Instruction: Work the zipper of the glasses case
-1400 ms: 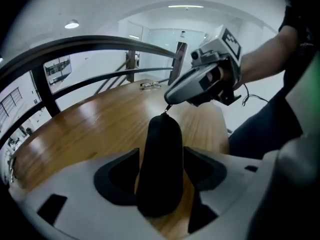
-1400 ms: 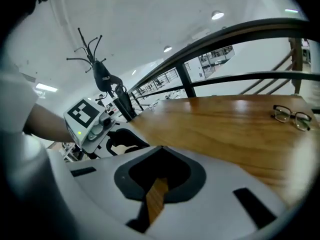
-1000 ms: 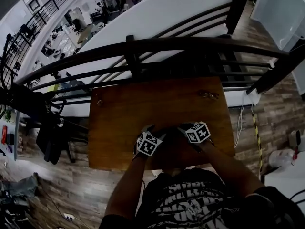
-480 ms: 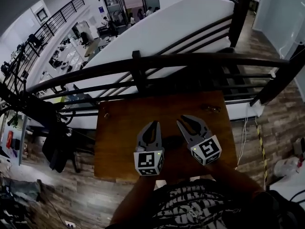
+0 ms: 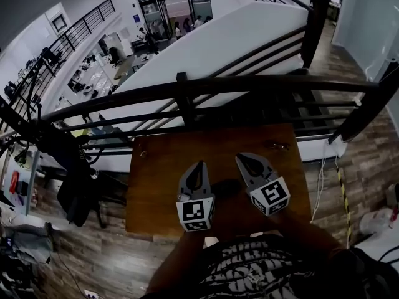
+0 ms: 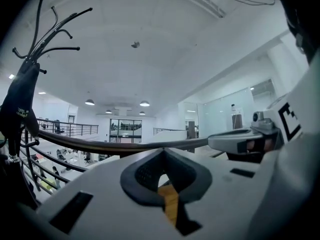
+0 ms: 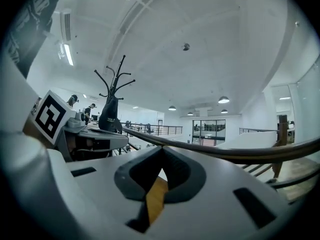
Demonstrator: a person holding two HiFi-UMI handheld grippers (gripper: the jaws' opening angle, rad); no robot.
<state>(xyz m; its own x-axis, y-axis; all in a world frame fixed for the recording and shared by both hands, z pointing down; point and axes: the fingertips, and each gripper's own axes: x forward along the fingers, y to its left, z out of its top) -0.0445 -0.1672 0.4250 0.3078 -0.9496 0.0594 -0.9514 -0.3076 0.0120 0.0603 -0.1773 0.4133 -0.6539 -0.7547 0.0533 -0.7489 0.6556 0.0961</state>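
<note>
1. Setting: mezzanine over a large open hall. Brown wooden table (image 5: 159,185) stands against a dark metal railing (image 5: 187,91), w/ wood-plank floor (image 5: 106,254) around it.
2. L gripper (image 5: 201,166): jaws have just been closing and the tips now meet, w/ nothing btwn them. Its own view shows only a strip of table wood through the slot behind the tips. Held up over the table, pointing level toward the railing.
3. R gripper (image 5: 240,158): same state. Jaws have just been closing, tips now together, empty. Held beside the L one, angled slightly away from it.
4. Glasses case (image 5: 225,188): dark, rounded, lying on the table in the gap btwn the 2 grippers, toward the near edge. Held by neither. Zipper too dark to make out.
5. Small metal item (image 5: 276,145): table's far R corner, well apart from the case; kind can't be told.
6. Second small item (image 5: 142,153): far L corner, near the railing; also unclear.
7. Person: forearms behind both grippers, dark patterned shirt (image 5: 249,273) at the bottom edge of the head view.
8. Coat stand (image 5: 68,173): L of the table, by the railing, w/ a dark garment hanging on it.
9. Beyond the railing: white sloping parapet (image 5: 249,39). Lower floor w/ desks and distant people.
</note>
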